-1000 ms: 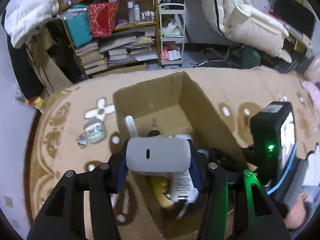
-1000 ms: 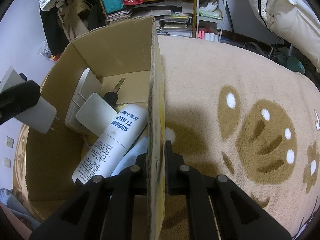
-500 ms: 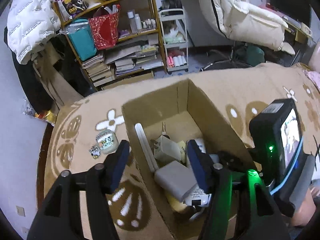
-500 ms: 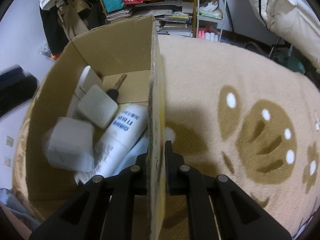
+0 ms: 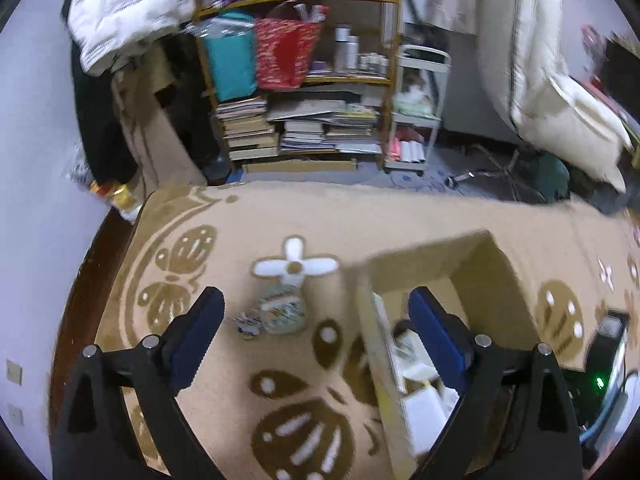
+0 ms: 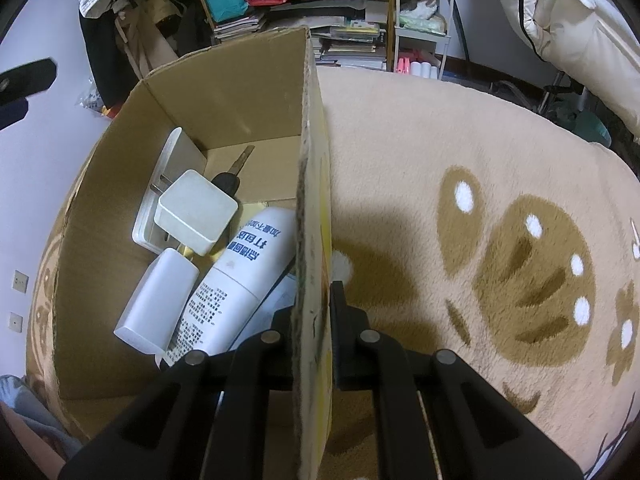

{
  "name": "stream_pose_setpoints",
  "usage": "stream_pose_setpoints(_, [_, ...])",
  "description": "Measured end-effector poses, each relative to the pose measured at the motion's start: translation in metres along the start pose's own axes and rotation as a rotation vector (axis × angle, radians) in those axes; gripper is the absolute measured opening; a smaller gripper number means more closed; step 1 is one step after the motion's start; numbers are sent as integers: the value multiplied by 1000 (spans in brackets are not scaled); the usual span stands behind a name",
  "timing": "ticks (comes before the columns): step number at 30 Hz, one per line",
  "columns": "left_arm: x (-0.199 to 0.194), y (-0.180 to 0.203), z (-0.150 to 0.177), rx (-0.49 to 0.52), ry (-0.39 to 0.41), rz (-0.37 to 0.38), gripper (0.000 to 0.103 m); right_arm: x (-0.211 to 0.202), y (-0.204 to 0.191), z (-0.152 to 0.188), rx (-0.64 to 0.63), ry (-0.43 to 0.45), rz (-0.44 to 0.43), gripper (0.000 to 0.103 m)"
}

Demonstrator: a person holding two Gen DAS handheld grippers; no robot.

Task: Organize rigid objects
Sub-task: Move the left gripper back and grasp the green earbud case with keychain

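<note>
— What's your left side doing?
— My left tongs (image 5: 314,312) hang spread wide and empty; a small round tin (image 5: 282,312) lies on the rug (image 5: 400,220) at twelve o'clock between the tips.

— And the right?
— My right tongs (image 6: 312,312) pinch the cardboard box (image 6: 316,184) wall. Inside, at ten o'clock, lie a white charger (image 6: 196,210), a white case (image 6: 156,300), a bottle (image 6: 240,280) and a key (image 6: 232,174).
</note>
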State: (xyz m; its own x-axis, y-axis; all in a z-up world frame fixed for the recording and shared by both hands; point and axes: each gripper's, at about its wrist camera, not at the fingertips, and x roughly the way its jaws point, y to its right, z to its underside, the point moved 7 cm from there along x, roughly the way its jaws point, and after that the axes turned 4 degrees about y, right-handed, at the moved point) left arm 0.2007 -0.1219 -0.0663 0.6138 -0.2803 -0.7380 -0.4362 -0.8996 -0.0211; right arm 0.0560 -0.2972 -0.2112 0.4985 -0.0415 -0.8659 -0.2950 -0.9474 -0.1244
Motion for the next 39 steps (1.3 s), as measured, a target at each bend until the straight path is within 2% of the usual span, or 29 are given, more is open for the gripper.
stream_pose_setpoints(4, [28, -32, -4, -44, -1, -55, 93, 0, 0, 1, 2, -6, -5, 9])
stream_pose_setpoints(12, [101, -68, 14, -163, -103, -42, 92, 0, -1, 4, -17, -4, -1, 9])
stream_pose_setpoints(20, [132, -82, 31, -224, -151, -23, 92, -2, -4, 6, -33, -6, -2, 10])
stream_pose_setpoints(36, [148, -61, 39, -124, -174, -33, 91, -4, -5, 13, -40, -16, 0, 10])
stream_pose_setpoints(37, [150, -59, 41, -119, -184, -30, 91, -4, -5, 13, -40, -16, 0, 10])
stream_pose_setpoints(39, [154, -57, 45, -115, -202, -24, 83, -4, -5, 13, -39, -16, -1, 10])
